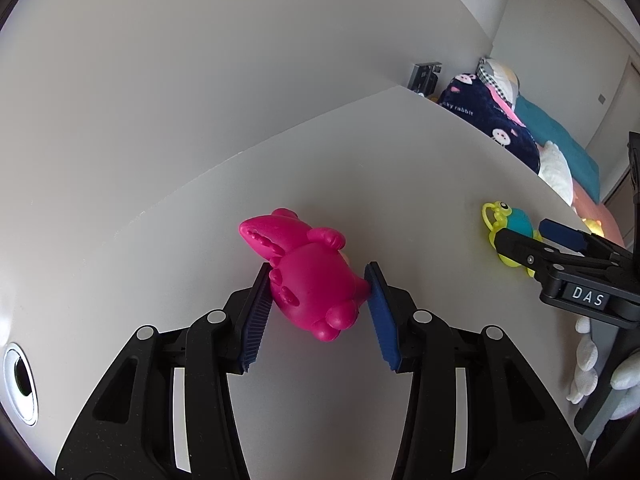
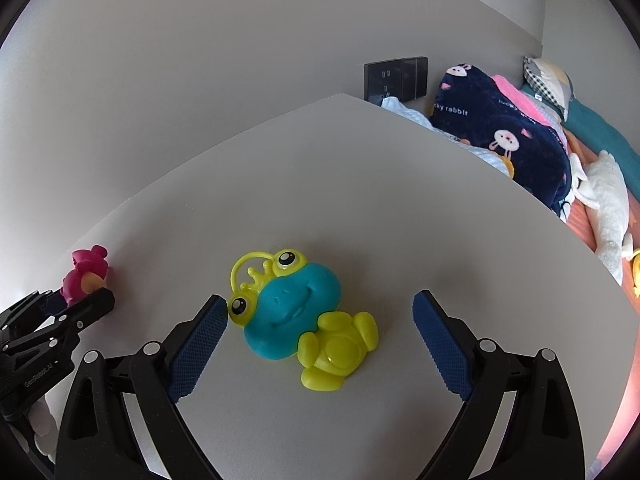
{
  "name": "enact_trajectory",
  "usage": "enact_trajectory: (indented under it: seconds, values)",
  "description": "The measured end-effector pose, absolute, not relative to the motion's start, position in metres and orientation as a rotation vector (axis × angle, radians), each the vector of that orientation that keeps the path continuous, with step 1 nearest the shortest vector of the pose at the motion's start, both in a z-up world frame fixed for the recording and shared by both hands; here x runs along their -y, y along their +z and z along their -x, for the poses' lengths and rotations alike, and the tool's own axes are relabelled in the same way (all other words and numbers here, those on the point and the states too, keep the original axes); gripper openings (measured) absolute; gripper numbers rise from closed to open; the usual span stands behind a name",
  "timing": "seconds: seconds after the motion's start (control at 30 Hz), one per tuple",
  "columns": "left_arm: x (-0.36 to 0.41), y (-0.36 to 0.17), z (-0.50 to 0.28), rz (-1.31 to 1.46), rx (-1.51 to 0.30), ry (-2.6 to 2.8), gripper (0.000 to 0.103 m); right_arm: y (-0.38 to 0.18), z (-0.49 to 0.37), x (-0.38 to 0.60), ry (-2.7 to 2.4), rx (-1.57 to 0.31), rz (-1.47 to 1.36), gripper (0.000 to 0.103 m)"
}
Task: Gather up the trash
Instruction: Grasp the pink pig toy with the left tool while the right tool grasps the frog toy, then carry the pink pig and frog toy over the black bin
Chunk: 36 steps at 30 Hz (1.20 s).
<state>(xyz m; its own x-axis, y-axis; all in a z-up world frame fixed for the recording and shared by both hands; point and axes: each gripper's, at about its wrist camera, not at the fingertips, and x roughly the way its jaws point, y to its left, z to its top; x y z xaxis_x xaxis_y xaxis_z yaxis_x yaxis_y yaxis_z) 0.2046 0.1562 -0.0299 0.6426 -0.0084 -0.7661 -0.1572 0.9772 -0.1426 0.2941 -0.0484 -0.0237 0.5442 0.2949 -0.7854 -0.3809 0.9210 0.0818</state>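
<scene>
A pink plastic toy animal (image 1: 304, 276) lies on the white table (image 1: 400, 160). My left gripper (image 1: 318, 276) is closed around its body, both blue pads touching it. It also shows in the right wrist view (image 2: 86, 276), with the left gripper (image 2: 76, 308) on it. A blue and yellow frog toy (image 2: 304, 312) lies flat on the table (image 2: 360, 200) between the wide-open fingers of my right gripper (image 2: 320, 304); the left pad (image 2: 200, 344) nearly touches its eye. In the left wrist view the frog (image 1: 508, 228) lies at the right, partly hidden behind the right gripper (image 1: 536, 236).
The table meets a white wall at the back. Past its right edge is a bed with a navy rabbit-print blanket (image 2: 504, 132), pillows and white plush toys (image 2: 608, 200). A dark wall socket panel (image 2: 396, 76) is behind the table corner. A round cable hole (image 1: 20, 384) is at the table's left.
</scene>
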Motion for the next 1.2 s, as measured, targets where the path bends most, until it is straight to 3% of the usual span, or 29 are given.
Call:
enact_trajectory:
  seconds: [0.07, 0.17, 1.2]
  values:
    - [-0.158, -0.03, -0.204, 0.214, -0.868, 0.074, 0.046, -0.026, -0.294, 0.047, 0.403, -0.912, 0.109, 0.093]
    - [-0.16, -0.03, -0.203, 0.235, -0.862, 0.057, 0.046, -0.028, -0.29, 0.044, 0.373, -0.908, 0.16, 0.073]
    - [-0.075, 0.0, -0.158, 0.143, -0.847, -0.048, 0.046, 0.036, -0.219, 0.136, 0.355, -0.852, 0.056, 0.073]
